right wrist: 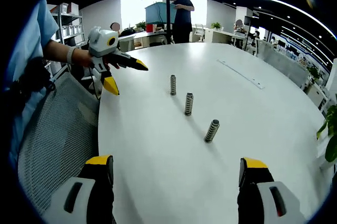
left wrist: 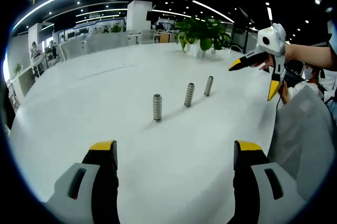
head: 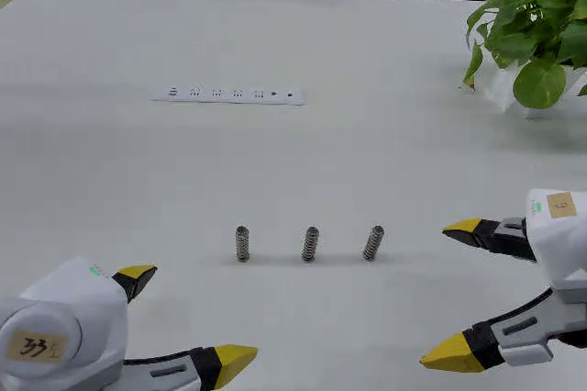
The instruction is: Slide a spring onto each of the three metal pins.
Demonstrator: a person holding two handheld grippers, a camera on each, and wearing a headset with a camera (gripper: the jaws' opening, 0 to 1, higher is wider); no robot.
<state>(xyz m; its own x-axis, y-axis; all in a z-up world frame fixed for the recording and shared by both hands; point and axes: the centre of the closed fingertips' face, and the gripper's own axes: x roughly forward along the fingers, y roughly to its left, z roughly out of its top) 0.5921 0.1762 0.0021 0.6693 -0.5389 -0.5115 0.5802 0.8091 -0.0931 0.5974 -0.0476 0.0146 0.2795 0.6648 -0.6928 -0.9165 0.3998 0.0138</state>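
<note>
Though three springs stand upright in a row on the table, I cannot make out whether pins sit inside the coils. My left gripper and right gripper, both partly cut off at the frame's edge, are spread wide and empty, well apart from the row. The right gripper view adds a standing person beyond the table's far end.

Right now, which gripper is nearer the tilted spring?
Right. The right gripper is open just to the right of the tilted spring; the left gripper is past the other two springs, near left.
</note>
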